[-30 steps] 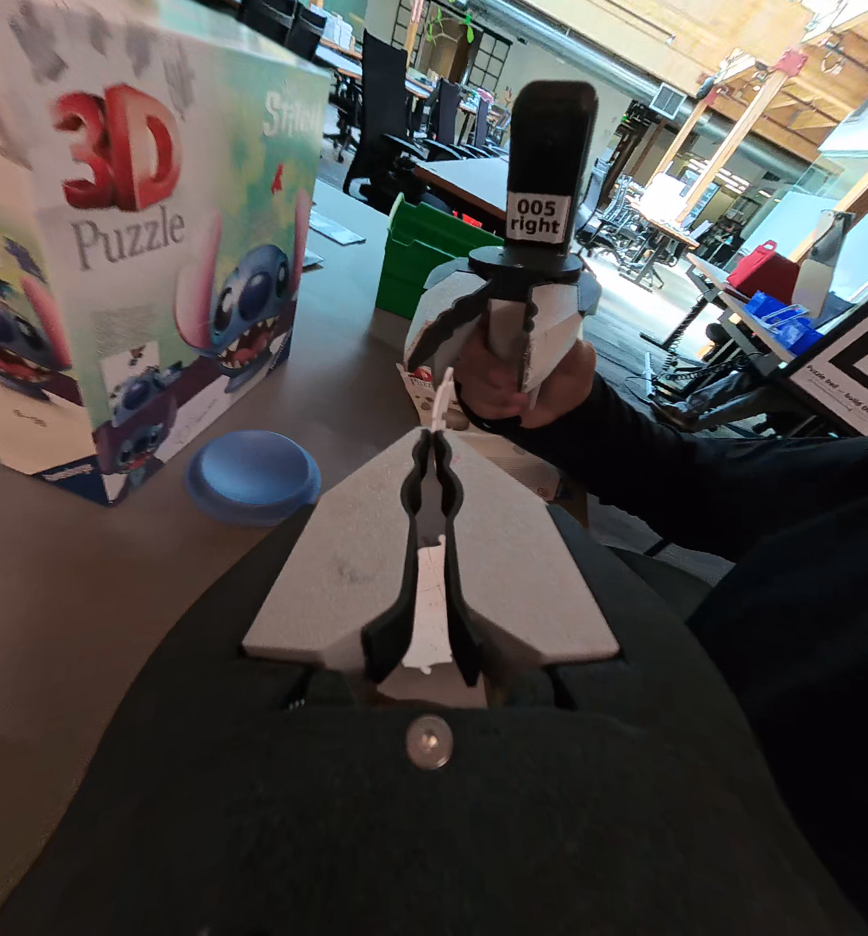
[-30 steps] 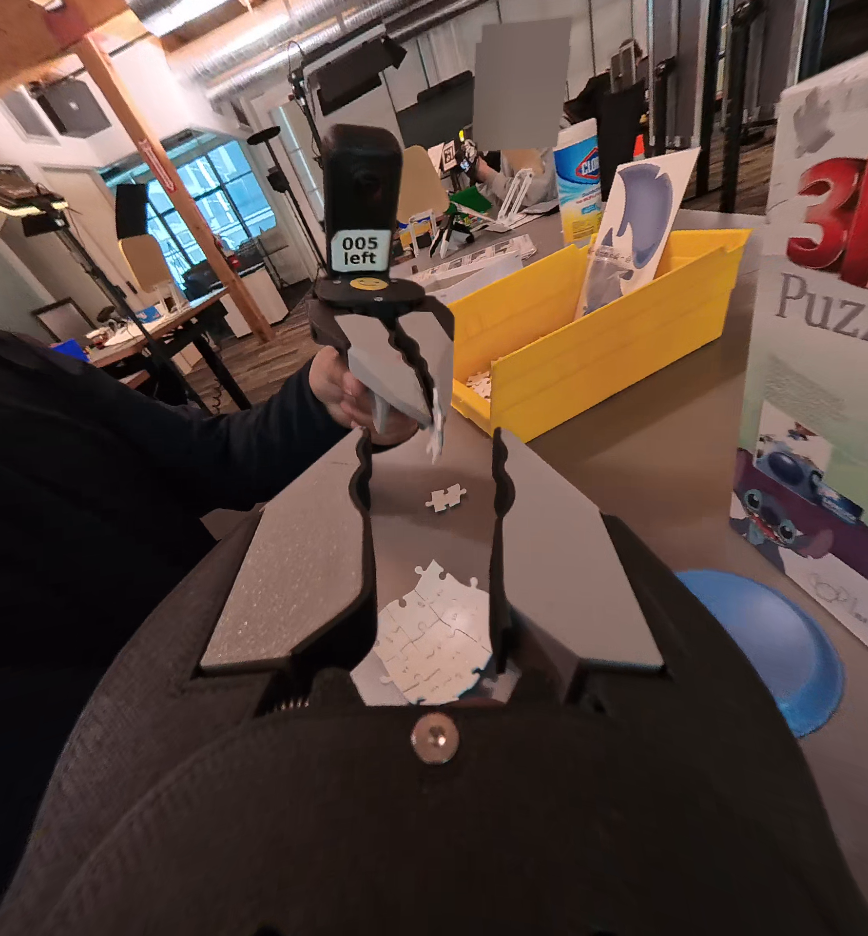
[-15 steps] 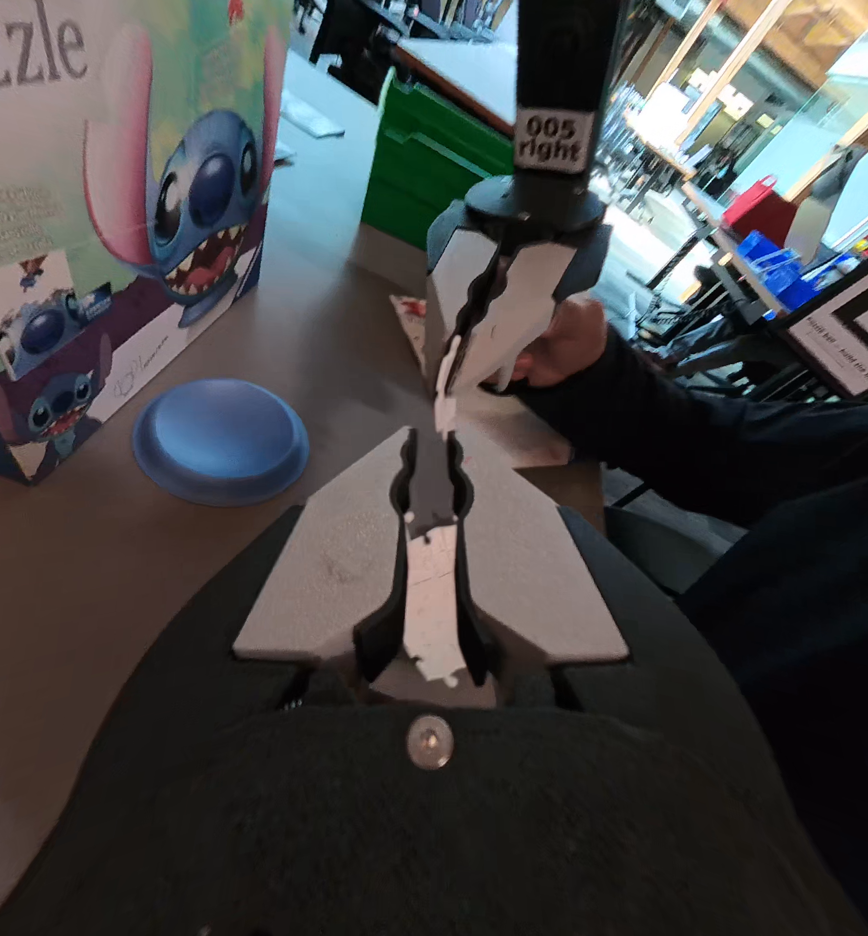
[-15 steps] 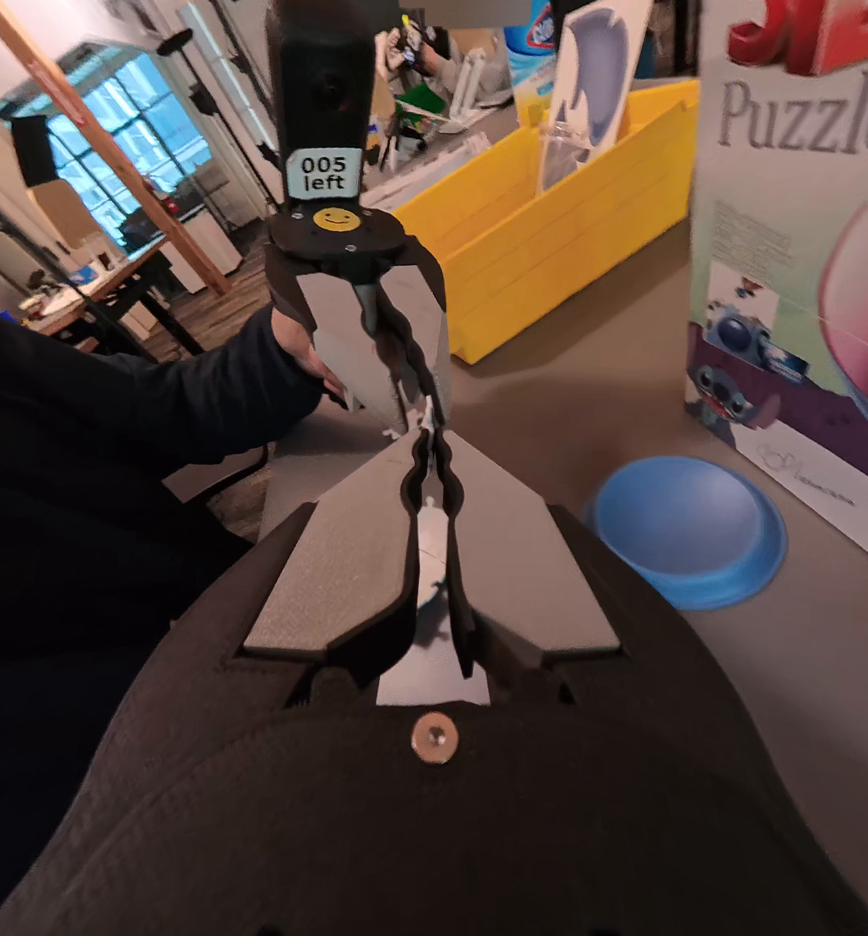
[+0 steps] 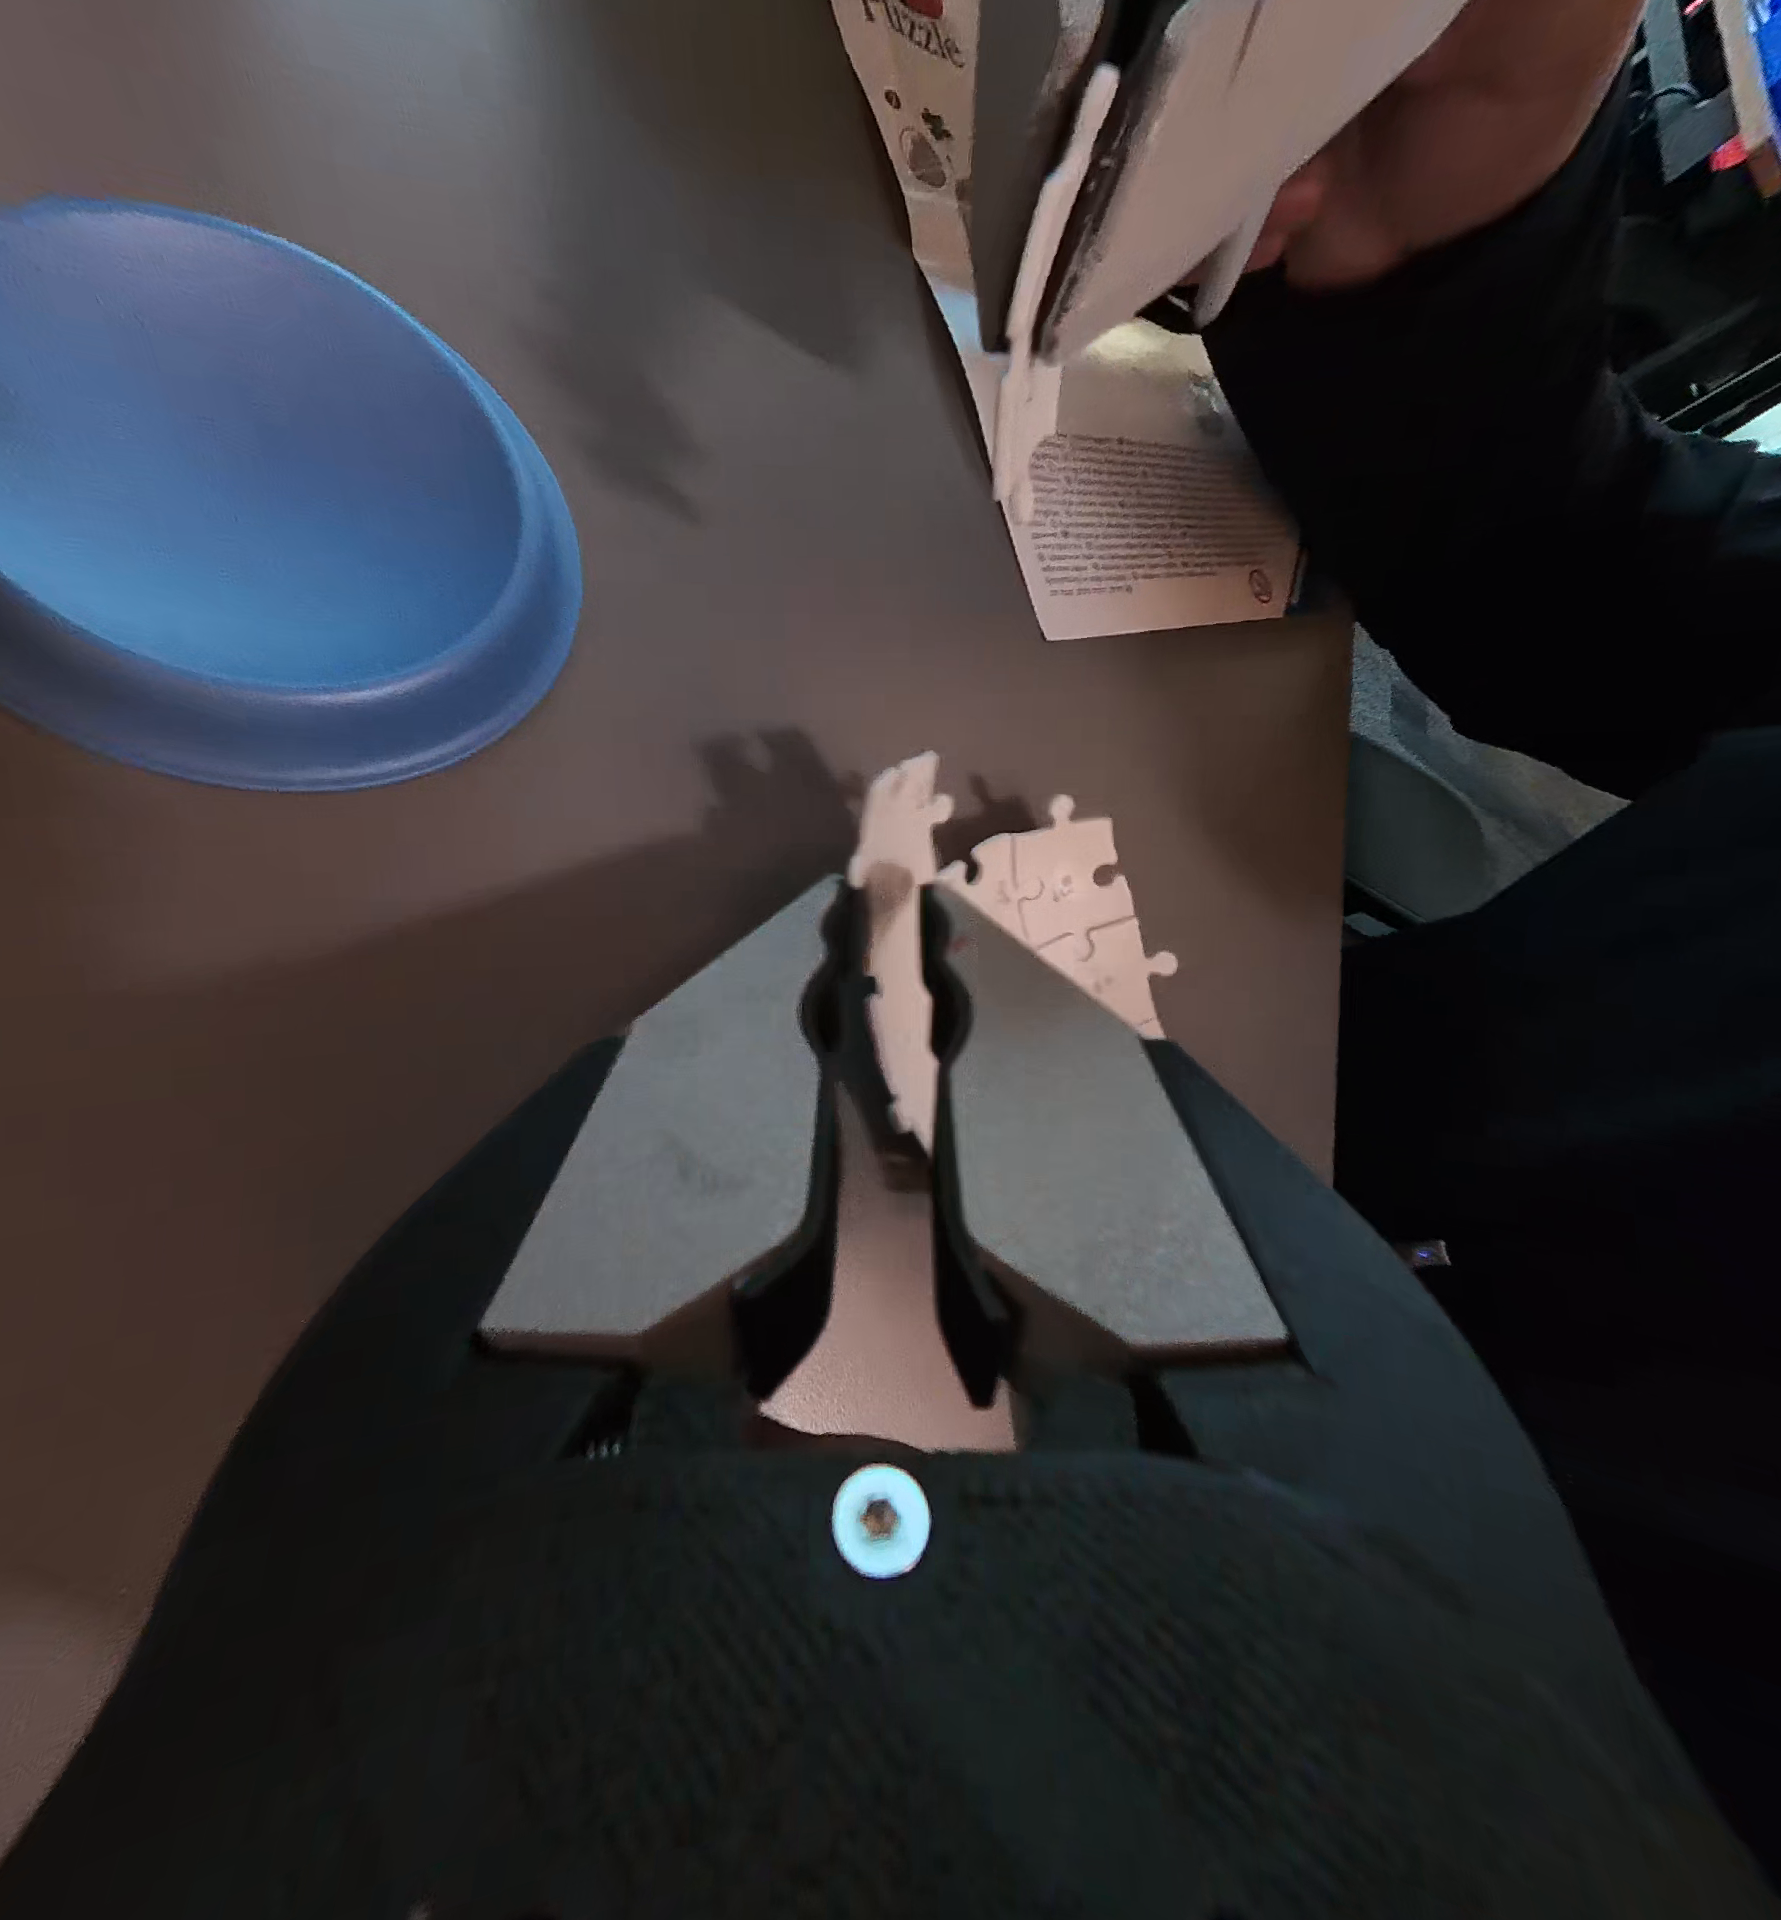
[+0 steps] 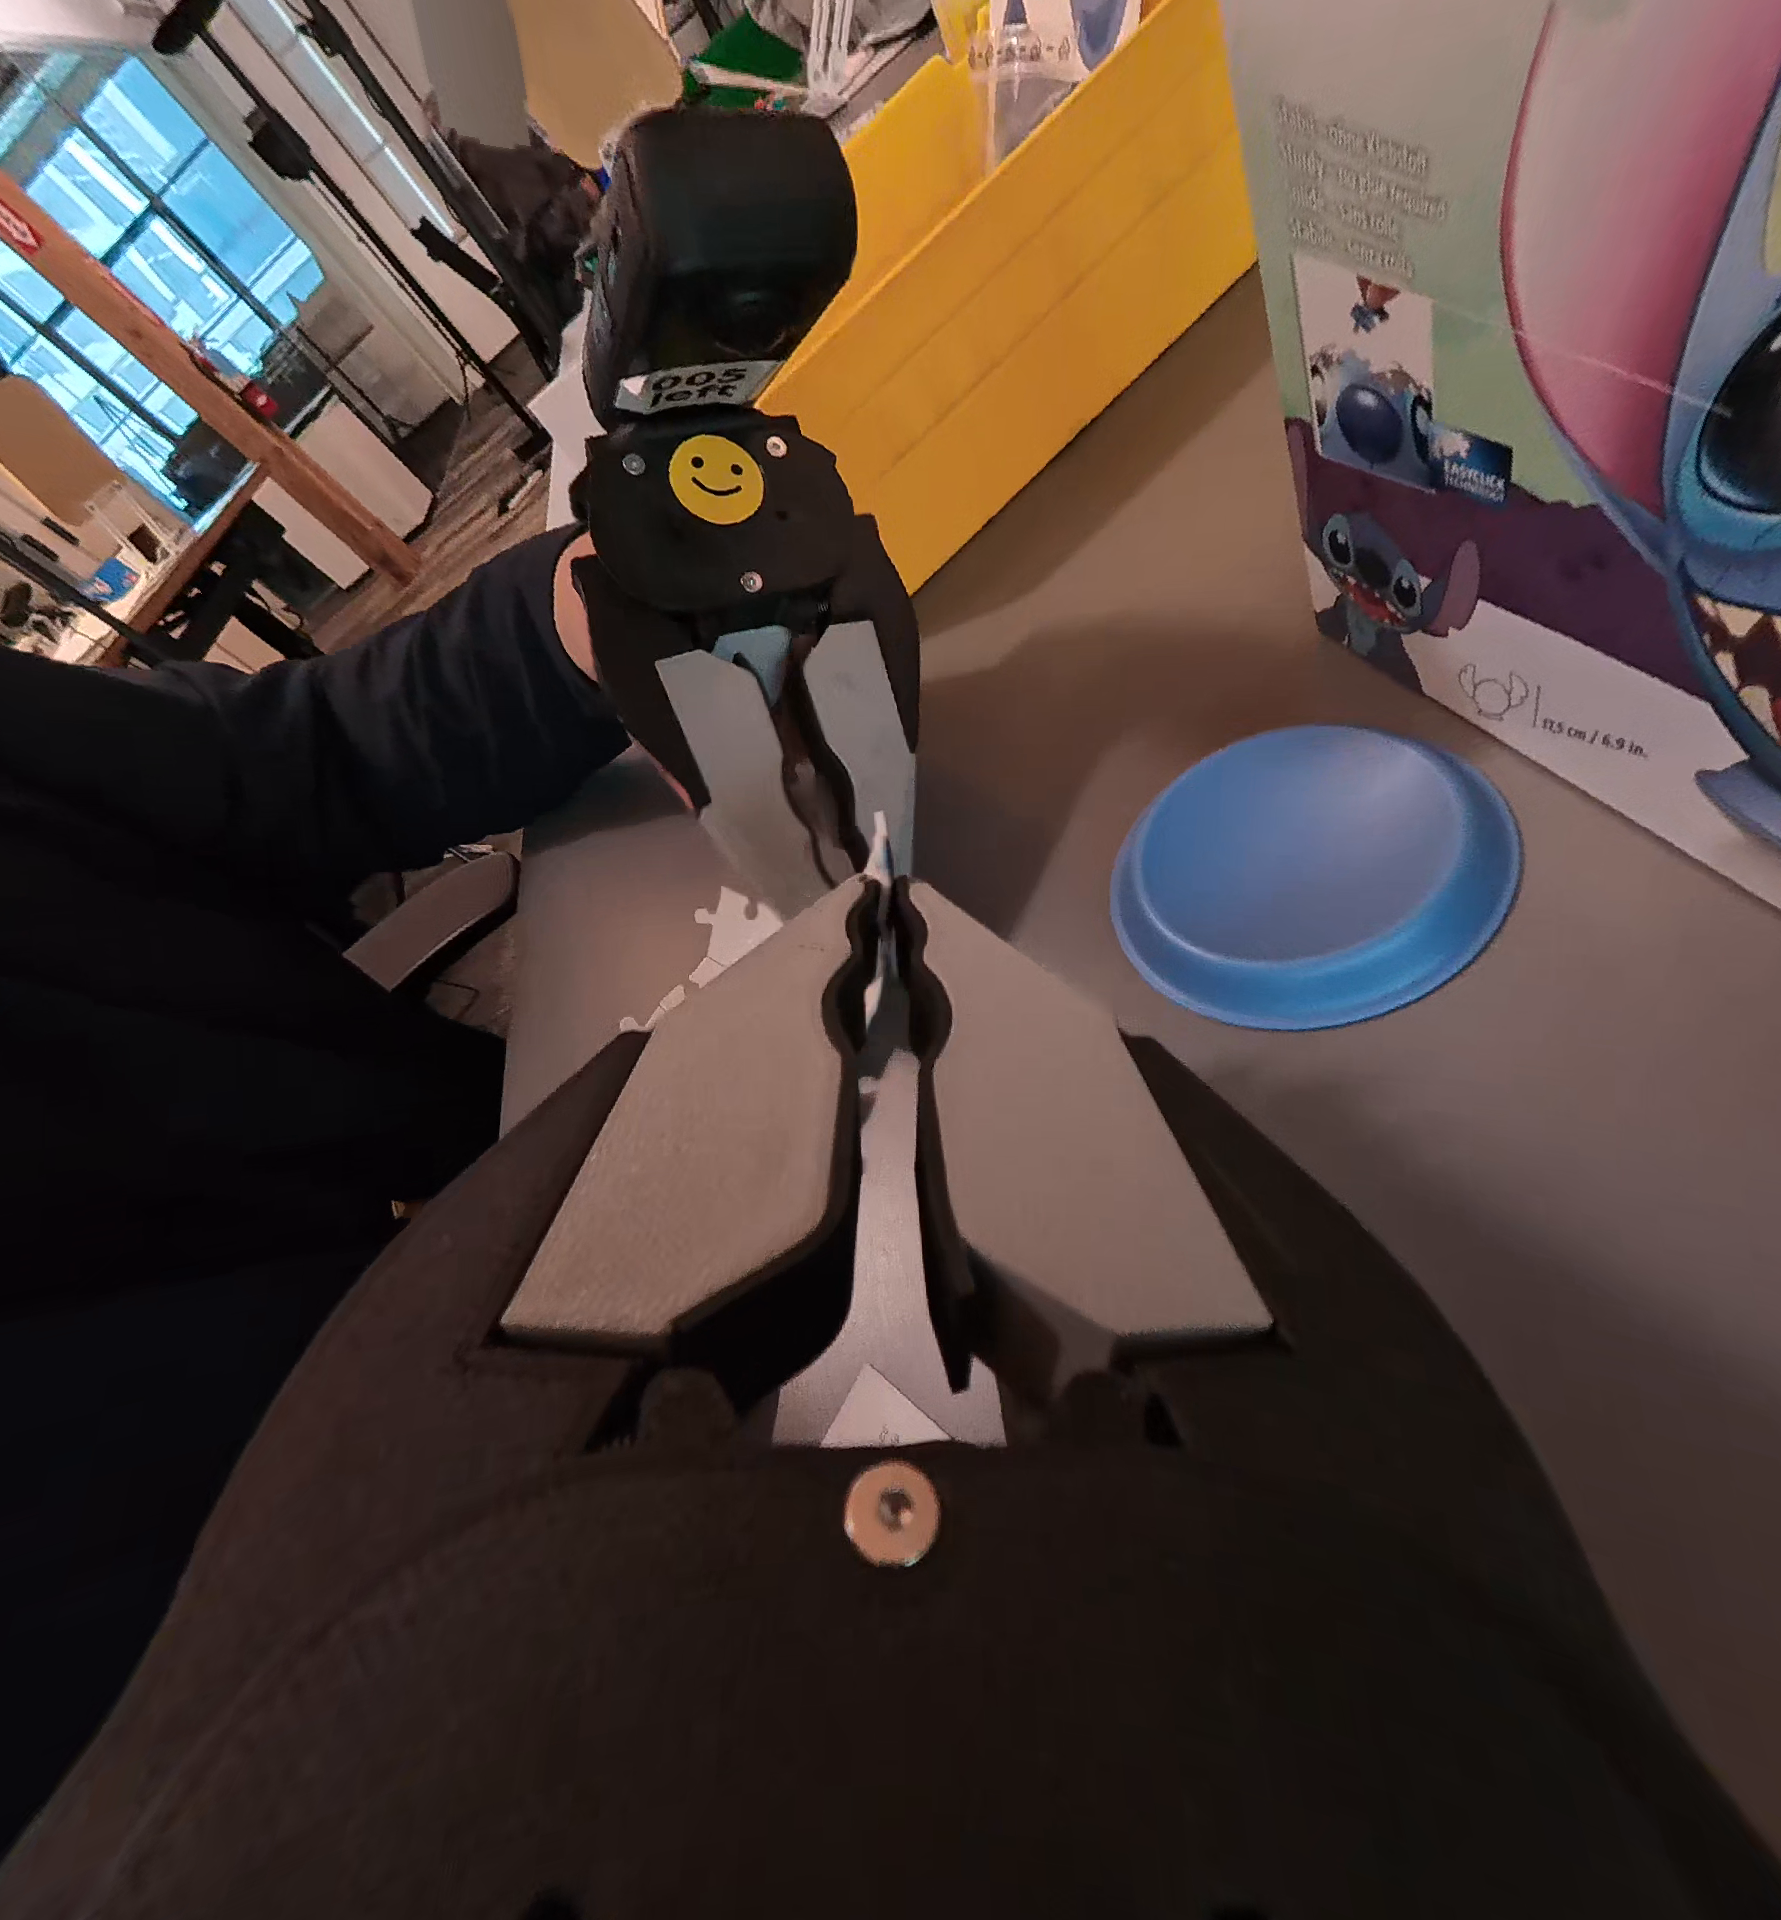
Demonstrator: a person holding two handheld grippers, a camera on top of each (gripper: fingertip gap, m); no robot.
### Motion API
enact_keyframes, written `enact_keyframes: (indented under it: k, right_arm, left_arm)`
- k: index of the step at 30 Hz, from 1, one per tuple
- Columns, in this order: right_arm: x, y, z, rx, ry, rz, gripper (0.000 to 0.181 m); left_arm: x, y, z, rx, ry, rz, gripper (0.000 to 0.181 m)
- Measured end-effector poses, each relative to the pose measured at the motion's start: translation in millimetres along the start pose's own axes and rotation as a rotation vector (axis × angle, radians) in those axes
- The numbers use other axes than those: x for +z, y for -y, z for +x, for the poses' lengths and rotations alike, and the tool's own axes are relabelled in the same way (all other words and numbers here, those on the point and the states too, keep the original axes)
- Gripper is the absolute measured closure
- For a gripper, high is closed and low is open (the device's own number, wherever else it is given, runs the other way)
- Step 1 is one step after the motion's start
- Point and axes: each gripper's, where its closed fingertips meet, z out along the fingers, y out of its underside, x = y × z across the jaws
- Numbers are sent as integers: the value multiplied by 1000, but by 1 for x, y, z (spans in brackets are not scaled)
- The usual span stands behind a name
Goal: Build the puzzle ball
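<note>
My left gripper (image 5: 886,896) points down at the brown table (image 5: 450,1039) and is shut on a white puzzle piece (image 5: 896,883). A joined patch of white pieces (image 5: 1073,904) lies on the table just right of its tips and also shows in the right wrist view (image 6: 725,925). My right gripper (image 6: 888,883) is shut on another white piece (image 6: 878,920), held edge-on. In the left wrist view the right gripper (image 5: 1062,260) hangs at the top with its piece (image 5: 1021,405). In the right wrist view the left gripper (image 6: 860,847) is just ahead of my right tips.
A blue dome-shaped stand (image 5: 221,488) sits on the table, also seen in the right wrist view (image 6: 1312,873). The puzzle box (image 6: 1592,416) stands behind it and a yellow bin (image 6: 1021,260) is farther back. A printed leaflet (image 5: 1146,540) lies by the table edge (image 5: 1338,831). There is about 8 cm between the tips of the two grippers.
My right gripper shut on a piece from the table. My left gripper tilted down towards the table with its piece. The two grippers came close together over the joined patch.
</note>
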Motion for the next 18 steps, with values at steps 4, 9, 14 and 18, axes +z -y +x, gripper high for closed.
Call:
enact_keyframes:
  k: [4,9,14,18]
  right_arm:
    - [4,-6,0,22,16,-16,181]
    - [13,-10,-3,53,66,-14,181]
    - [24,-19,-2,74,87,-42,181]
    - [34,-25,-1,79,92,-63,181]
  left_arm:
    - [-4,2,0,-5,-9,54,181]
    - [-14,-1,-3,-43,17,143,181]
    - [-26,-2,-9,-91,42,247,181]
    - [-34,-7,-9,-101,40,275,181]
